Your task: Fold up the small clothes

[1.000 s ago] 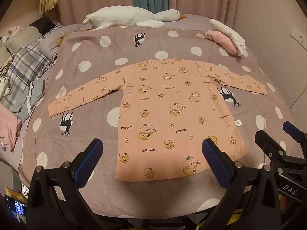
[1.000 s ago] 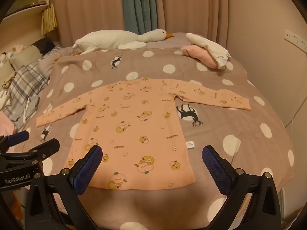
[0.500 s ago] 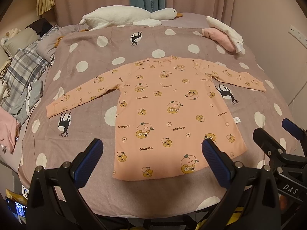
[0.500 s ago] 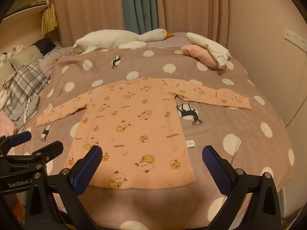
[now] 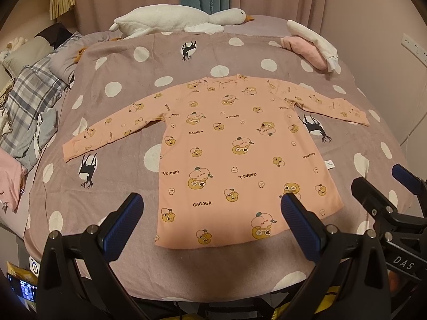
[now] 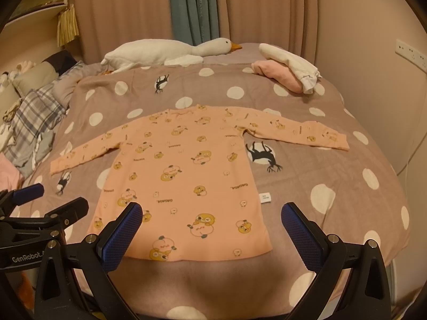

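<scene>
**Pink top flat on bed, both grippers open above near edge**

Peach-pink long-sleeve top [image 5: 240, 154] lies spread flat, centre of frame in both views, on a mauve polka-dot blanket [image 5: 120, 80]. Sleeves out to both sides, hem toward the cameras, neckline toward the top of frame. Small white tag [image 6: 265, 198] sticks out at the garment's right-of-frame side seam.

Left gripper [image 5: 210, 208]: jaws wide apart, nothing between them, lower part of frame over the hem area, not touching fabric. Right gripper [image 6: 212, 217]: same, jaws spread, empty, lower frame over the hem. Each gripper shows at the other view's lower side edge.

Upper frame: white goose plush [image 5: 176, 20] along the far bed edge. Upper right: pink and white folded clothes [image 5: 312, 48]. Left edge: plaid fabric [image 5: 29, 98]. Curtains [image 6: 186, 8] behind.
</scene>
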### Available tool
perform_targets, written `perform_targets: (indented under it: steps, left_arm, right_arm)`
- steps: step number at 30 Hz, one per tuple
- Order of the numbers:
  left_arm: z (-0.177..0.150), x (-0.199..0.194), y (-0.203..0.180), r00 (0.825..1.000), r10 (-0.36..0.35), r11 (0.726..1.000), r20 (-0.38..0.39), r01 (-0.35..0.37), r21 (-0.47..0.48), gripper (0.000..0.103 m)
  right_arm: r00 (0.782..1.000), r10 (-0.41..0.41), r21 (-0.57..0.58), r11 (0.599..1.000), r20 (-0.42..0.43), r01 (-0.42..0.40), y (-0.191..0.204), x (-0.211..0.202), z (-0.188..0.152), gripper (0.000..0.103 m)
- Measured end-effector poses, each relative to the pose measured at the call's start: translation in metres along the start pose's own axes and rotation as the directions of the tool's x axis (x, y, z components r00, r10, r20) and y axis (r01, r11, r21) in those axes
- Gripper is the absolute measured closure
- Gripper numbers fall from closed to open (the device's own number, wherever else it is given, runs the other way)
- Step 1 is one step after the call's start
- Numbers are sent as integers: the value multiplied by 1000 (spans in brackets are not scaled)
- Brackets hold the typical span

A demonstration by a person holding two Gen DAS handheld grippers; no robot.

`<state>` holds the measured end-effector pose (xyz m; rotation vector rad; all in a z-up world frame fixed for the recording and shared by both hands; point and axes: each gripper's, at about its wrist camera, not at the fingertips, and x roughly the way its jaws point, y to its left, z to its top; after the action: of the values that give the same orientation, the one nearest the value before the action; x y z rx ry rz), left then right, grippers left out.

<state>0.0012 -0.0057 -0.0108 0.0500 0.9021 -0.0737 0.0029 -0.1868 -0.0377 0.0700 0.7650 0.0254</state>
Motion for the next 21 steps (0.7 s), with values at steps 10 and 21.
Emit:
perform_targets:
  steps: [10,21]
  left_arm:
    - [-2,2,0,1000,1,1000,-1,-1,7,0]
    - [-4,5,-1,1000,-2,1000,-7,2,12,0]
  right_arm:
    - [1000,0,0,1000,-3,0,2,0,-6,0]
    - [1000,-1,2,1000,-6,1,1,1,-7,0]
